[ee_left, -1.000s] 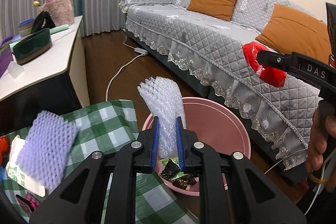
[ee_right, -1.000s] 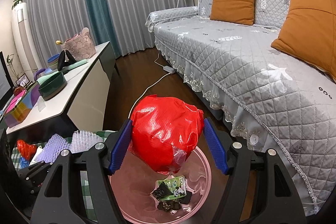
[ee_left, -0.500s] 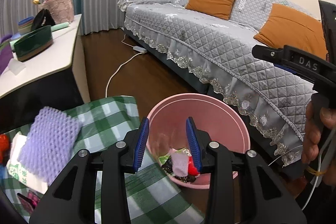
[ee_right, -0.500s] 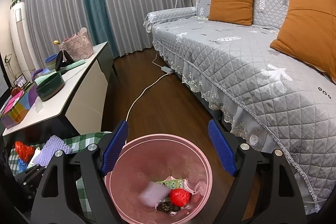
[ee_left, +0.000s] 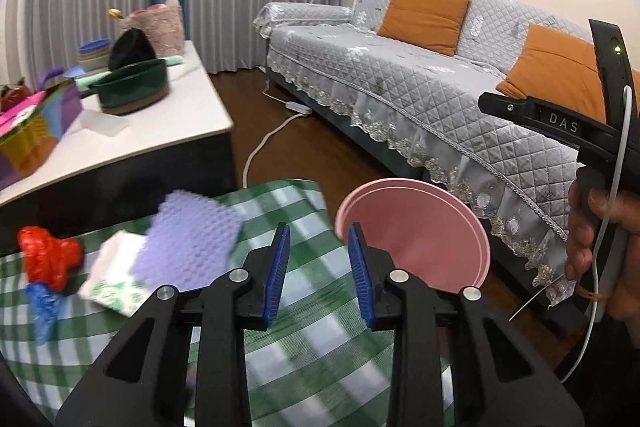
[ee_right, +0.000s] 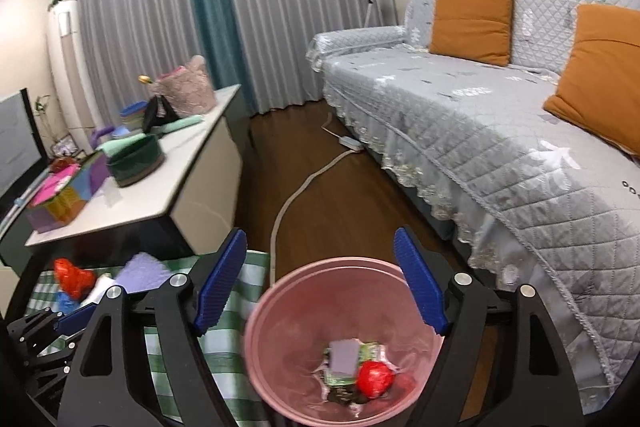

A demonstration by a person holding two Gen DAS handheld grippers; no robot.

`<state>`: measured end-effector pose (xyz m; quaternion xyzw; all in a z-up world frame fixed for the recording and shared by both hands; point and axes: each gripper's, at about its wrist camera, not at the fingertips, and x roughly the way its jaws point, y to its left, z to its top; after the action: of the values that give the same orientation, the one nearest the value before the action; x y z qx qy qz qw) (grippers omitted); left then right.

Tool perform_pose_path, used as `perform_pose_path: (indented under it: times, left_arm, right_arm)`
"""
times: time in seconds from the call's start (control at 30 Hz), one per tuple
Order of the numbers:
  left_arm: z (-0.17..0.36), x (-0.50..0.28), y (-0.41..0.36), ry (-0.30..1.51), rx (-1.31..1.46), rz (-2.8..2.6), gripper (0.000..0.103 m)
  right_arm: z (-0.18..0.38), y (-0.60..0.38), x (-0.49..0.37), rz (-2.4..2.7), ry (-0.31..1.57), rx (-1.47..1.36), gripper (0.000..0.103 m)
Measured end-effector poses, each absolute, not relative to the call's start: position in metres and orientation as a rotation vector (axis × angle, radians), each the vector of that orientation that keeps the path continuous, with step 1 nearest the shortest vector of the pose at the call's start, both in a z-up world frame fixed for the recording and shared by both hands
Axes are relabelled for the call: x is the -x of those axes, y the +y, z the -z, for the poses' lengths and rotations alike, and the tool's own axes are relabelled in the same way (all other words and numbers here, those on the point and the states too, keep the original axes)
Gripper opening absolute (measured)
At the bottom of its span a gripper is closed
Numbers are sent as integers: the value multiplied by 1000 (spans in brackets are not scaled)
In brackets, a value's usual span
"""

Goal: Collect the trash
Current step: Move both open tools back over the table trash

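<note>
A pink trash bin (ee_right: 304, 311) stands on the floor beside the green checked table (ee_left: 304, 359). Inside it lie a red wad (ee_right: 374, 379), a pale bubble-wrap piece (ee_right: 344, 359) and wrappers. My right gripper (ee_right: 320, 287) is open and empty above the bin. My left gripper (ee_left: 318, 275) is open and empty over the table edge, left of the bin (ee_left: 424, 243). On the table lie a purple foam net (ee_left: 192, 239), a white packet (ee_left: 112, 279), a red plastic wad (ee_left: 46, 259) and a blue scrap (ee_left: 40, 307).
A grey quilted sofa (ee_left: 420, 79) with orange cushions runs along the right. A white sideboard (ee_left: 120, 131) with bowls and boxes stands at the left. A power cable (ee_right: 304, 187) lies on the wood floor between them.
Both grippers opened and dropped the bubble wrap and the red wad into the bin. My left gripper has since swung left over the table.
</note>
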<state>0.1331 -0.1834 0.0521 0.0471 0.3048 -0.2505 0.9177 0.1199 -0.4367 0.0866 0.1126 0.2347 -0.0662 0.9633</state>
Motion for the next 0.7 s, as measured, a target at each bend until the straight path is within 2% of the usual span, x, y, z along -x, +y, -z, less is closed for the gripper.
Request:
perform_pose_path:
  times: [0.53,0.7]
  left_arm:
    - [-65,-115,-76,588,-72,368,28]
    - [-57,-116,-37,582,-37,280,28]
  right_arm:
    - [-91,-376,-123,-36,476,-214,46]
    - [-86,-359,-131,-71,489,-214,45]
